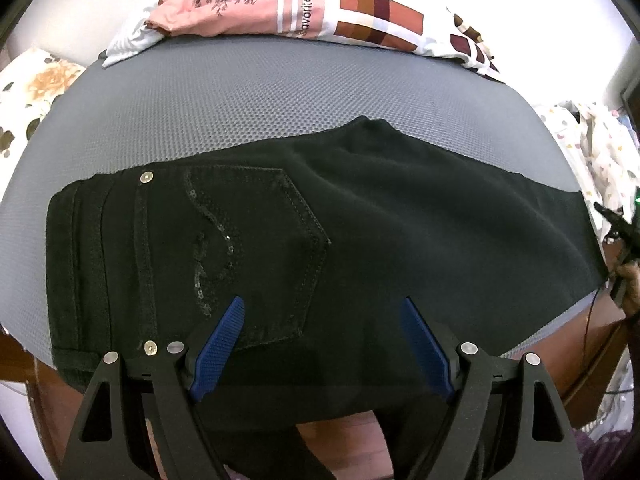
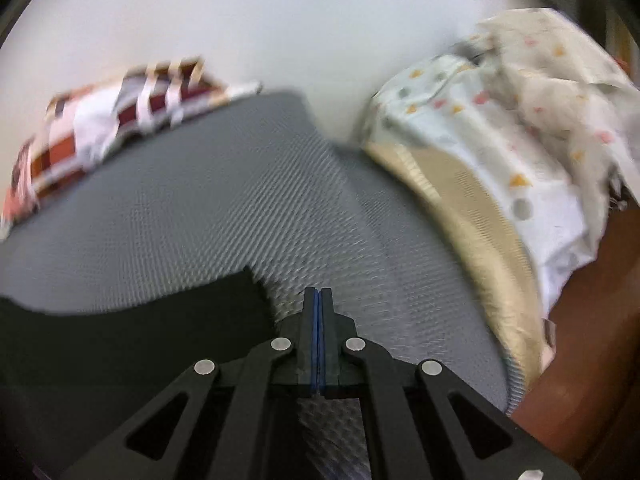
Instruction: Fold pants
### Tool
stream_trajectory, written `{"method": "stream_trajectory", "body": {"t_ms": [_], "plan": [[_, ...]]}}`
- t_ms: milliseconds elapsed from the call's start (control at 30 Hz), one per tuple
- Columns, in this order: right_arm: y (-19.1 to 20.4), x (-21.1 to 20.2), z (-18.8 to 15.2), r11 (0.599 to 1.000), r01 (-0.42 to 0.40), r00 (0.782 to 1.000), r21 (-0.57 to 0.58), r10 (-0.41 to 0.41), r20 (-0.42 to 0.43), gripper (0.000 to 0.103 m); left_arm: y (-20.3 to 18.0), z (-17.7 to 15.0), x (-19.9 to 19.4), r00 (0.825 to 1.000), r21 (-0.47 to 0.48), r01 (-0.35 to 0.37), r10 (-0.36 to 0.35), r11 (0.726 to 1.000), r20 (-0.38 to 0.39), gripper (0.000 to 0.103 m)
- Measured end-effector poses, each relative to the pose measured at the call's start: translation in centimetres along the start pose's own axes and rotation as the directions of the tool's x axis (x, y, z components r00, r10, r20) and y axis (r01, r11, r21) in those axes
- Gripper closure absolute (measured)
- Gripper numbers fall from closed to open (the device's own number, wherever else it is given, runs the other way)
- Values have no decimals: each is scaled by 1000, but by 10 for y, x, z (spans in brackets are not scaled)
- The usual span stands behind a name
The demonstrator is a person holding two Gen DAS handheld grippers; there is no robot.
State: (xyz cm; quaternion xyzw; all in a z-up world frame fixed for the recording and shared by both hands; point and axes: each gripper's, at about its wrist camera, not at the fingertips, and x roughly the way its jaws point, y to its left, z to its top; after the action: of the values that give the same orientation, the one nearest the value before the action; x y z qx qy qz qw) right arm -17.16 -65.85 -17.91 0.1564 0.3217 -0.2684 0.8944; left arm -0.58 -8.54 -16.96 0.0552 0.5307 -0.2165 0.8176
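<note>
Black pants (image 1: 280, 236) lie folded across the grey mesh mat (image 1: 248, 108), waistband at the left, back pocket with sequins facing up, and hang over the near edge. My left gripper (image 1: 322, 312) is open above the pants near the pocket, holding nothing. In the right wrist view, which is blurred, my right gripper (image 2: 318, 294) is shut with nothing between its pads, just right of the pants' edge (image 2: 160, 320) over the mat (image 2: 240, 208).
A pink and checked folded cloth (image 1: 320, 4) lies at the mat's far edge. Floral fabric (image 1: 36, 92) is at the left. A spotted white cloth (image 2: 500, 120) lies to the right on a beige pad. Brown wood (image 2: 580, 360) borders the mat's right side.
</note>
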Motion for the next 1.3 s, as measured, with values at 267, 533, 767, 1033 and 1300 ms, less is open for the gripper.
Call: {"method": "stream_trajectory", "body": {"t_ms": [267, 533, 767, 1033, 1300], "plan": [[66, -53, -44, 930, -330, 942, -164, 313, -122, 86, -14, -1, 3, 999, 63, 26, -27, 998, 22, 22], [43, -48, -92, 961, -26, 993, -276, -8, -121, 72, 6, -14, 5, 1000, 78, -10, 9, 997, 21, 22], [70, -79, -59, 979, -128, 991, -157, 120, -60, 68, 41, -23, -17, 995, -36, 47, -44, 998, 93, 22], [269, -28, -74, 686, -394, 919, -612, 285, -271, 73, 47, -36, -29, 992, -35, 65, -61, 997, 107, 22], [261, 26, -29, 888, -202, 969, -413, 120, -215, 68, 75, -47, -39, 992, -74, 21, -12, 997, 126, 22]]}}
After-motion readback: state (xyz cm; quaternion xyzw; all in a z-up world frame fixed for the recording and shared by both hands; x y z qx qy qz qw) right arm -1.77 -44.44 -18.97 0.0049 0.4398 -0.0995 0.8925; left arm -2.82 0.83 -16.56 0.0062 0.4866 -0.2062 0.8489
